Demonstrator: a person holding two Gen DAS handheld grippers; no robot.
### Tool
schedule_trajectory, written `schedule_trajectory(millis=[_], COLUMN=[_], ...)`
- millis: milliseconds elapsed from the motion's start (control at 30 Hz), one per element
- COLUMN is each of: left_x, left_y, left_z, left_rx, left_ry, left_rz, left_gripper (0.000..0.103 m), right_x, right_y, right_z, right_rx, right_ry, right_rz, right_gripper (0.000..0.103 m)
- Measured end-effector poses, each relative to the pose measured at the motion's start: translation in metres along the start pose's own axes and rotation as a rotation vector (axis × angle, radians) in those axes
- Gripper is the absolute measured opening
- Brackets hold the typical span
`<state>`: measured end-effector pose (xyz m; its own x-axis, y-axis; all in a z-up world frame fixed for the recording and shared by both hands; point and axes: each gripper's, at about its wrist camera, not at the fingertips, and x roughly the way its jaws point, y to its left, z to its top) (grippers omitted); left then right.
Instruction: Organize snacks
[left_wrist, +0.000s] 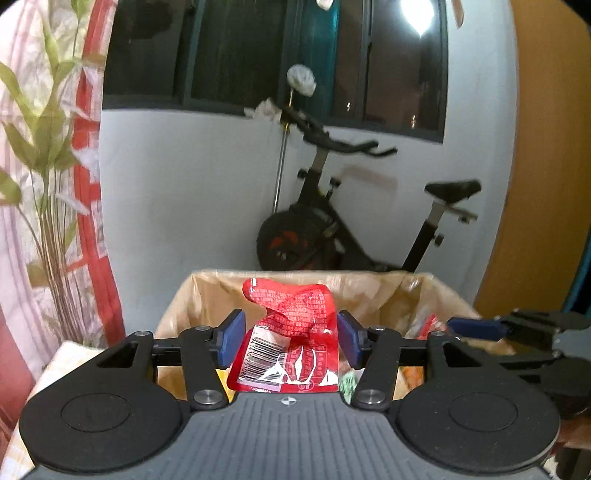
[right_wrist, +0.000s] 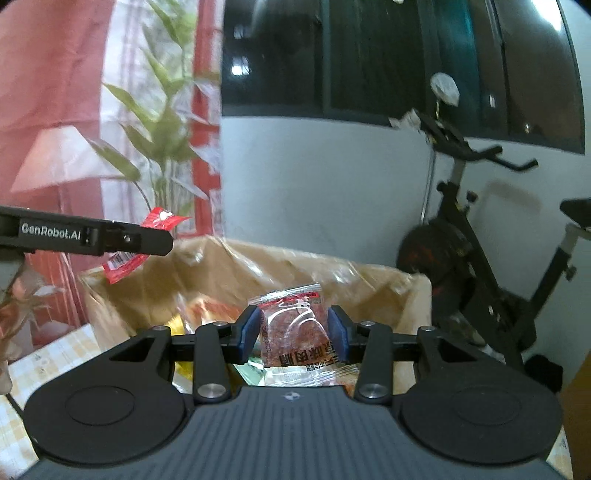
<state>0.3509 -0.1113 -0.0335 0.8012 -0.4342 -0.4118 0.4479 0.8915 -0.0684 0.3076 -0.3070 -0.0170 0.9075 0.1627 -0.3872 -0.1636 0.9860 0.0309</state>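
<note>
Two snack packets are hanging over the cardboard box (left_wrist: 436, 295) — a red sachet (left_wrist: 291, 339) pinched in the left gripper (left_wrist: 288, 341), a clear-wrapped brown snack (right_wrist: 295, 328) clamped in the right gripper (right_wrist: 291, 330). Several snacks are already lying inside; these two are awaiting release.

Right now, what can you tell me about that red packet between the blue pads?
The red snack packet is a glossy foil pouch, crumpled and folded over at its top, printed with white text and a barcode. The left gripper pinches it upright between blue pads, above the open cardboard box. The right wrist view shows it edge-on.
</note>
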Motion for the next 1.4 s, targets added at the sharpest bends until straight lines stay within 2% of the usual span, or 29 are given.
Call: schedule_trajectory(millis=[33,67,100,133,167,300,367,500,633,767,900,1100,1233,1400], left_x=[0.001,0.001,-0.002,-0.006,-0.011,-0.025,-0.034,-0.058,-0.084,-0.113,-0.143,-0.19,-0.216,-0.247], left_y=[0.002,0.006,0.008,0.01,0.012,0.018,0.017,0.015,0.014,0.009,0.002,-0.009,-0.02,-0.03], left_z=[-0.002,-0.004,-0.006,-0.008,-0.009,-0.005,-0.002,-0.001,0.0,0.0,0.0,0.0,-0.002,-0.007], left_rx=[-0.007,-0.012,-0.015,-0.018,-0.024,-0.045,-0.037,-0.036,-0.058,-0.066,-0.049,-0.043,-0.025,-0.003], left_ry=[0.017,0.022,0.018,0.01,0.002,0.015,0.022,-0.002,-0.012,-0.03,-0.055,-0.072,-0.083,-0.136], left_rz=[0.003,0.009,0.018,0.027,0.036,0.08,0.105,0.143,0.138,0.144,0.189,0.224,0.285,0.331], left_gripper=[0.072,0.078,0.089,0.093,0.093,0.094,0.094,0.095,0.096,0.098,0.098,0.098,0.098,0.098], right_x=[0.0,-0.001,-0.004,-0.007,-0.011,-0.025,-0.031,-0.042,-0.061,-0.086,-0.11,-0.146,-0.169,-0.191], right_y=[-0.002,-0.003,-0.005,-0.005,-0.006,-0.006,-0.003,0.006,0.021,0.035,0.045,0.071,0.086,0.098], right_z=[-0.002,-0.002,-0.002,-0.003,-0.003,-0.001,0.0,0.002,0.007,0.013,0.02,0.022,0.02,0.016], right_rx=[0.003,0.005,0.007,0.01,0.015,0.019,0.023,0.035,0.048,0.07,0.102,0.06,0.063,0.084], right_ry=[0.01,0.014,0.013,0.007,-0.004,-0.015,-0.023,-0.02,-0.027,-0.063,-0.085,-0.108,-0.117,-0.121], right_rz=[-0.007,-0.014,-0.023,-0.029,-0.031,-0.041,-0.045,-0.047,-0.058,-0.03,-0.029,-0.072,-0.074,-0.074], right_gripper=[0.047,0.054,0.061,0.075,0.083,0.088,0.097,0.1,0.103,0.103,0.103,0.103,0.103,0.103])
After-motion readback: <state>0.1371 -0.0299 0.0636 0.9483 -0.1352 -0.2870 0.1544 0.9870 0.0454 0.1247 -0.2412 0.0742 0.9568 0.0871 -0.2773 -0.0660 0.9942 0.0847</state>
